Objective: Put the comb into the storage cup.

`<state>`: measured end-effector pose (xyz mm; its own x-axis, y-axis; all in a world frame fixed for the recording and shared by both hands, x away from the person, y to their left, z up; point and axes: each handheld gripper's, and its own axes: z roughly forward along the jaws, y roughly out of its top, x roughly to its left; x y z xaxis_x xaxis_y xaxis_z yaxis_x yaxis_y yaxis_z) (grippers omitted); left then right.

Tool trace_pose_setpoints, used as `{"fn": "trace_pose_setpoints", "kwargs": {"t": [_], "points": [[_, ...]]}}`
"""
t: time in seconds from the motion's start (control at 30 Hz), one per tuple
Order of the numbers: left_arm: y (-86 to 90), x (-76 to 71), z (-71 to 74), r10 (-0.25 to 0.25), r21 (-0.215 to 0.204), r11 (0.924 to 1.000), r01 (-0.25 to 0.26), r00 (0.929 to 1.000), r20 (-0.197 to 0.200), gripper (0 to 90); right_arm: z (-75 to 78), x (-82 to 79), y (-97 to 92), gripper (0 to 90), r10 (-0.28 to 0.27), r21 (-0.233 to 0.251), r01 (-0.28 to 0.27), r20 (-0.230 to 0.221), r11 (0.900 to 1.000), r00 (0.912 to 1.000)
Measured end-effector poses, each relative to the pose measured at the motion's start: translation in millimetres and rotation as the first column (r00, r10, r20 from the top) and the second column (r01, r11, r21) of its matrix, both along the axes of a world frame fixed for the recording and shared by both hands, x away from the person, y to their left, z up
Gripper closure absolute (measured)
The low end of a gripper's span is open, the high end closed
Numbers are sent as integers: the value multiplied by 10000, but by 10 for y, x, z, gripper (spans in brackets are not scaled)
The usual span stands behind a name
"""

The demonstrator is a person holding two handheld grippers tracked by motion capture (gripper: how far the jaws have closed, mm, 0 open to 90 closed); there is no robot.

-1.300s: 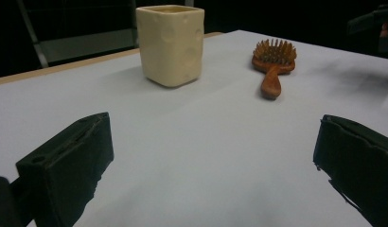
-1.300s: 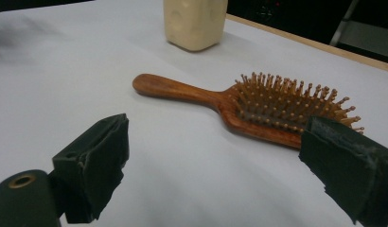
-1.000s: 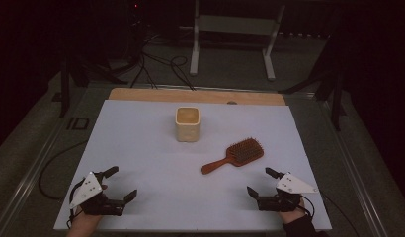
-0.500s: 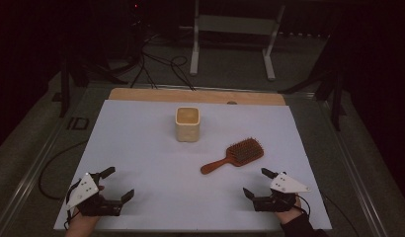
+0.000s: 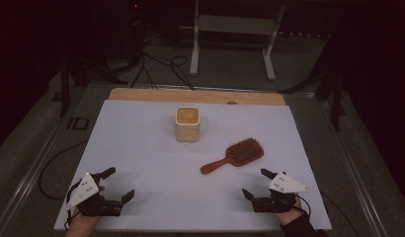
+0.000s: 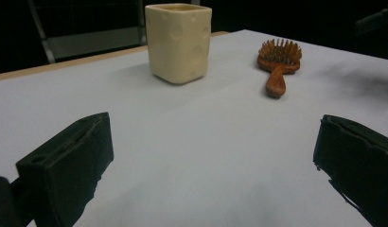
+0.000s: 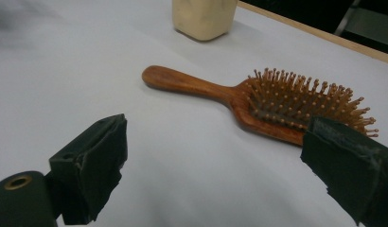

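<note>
Wooden hairbrush [image 5: 233, 156] lies bristles-up on white table [image 5: 141, 148], right of centre, long axis diagonal, handle toward near-left, head toward far-right, near cream cup [image 5: 187, 124]; right gripper [image 5: 256, 184] just short of it, left gripper [image 5: 116, 184] well apart, both jaws spread, empty.

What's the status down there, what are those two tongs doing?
Left tongs open, empty, near table edge. Right tongs open, empty, nearest the wooden hairbrush, bristles up, untouched. Cream cup stands apart behind it; nothing in the way.
</note>
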<state>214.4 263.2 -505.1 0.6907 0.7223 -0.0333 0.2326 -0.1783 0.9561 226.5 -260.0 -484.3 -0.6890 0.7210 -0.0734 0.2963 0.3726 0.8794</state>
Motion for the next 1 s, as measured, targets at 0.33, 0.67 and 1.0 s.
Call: {"fn": "trace_pose_setpoints", "kwargs": {"t": [0.33,0.67,1.0], "points": [[-5,0,-2,45,2,10000,-45,10000,-28,0,173,-42,10,78,-94,-228,95,57,9997,9999],[-11,3,1,18,18,10000,-18,10000,-9,0,456,-5,-57,79,-371,-189,379,389,9991,9986],[-8,4,3,9,5,10000,-9,10000,-1,0,727,112,19,79,-150,-262,171,786,9995,9968]]}}
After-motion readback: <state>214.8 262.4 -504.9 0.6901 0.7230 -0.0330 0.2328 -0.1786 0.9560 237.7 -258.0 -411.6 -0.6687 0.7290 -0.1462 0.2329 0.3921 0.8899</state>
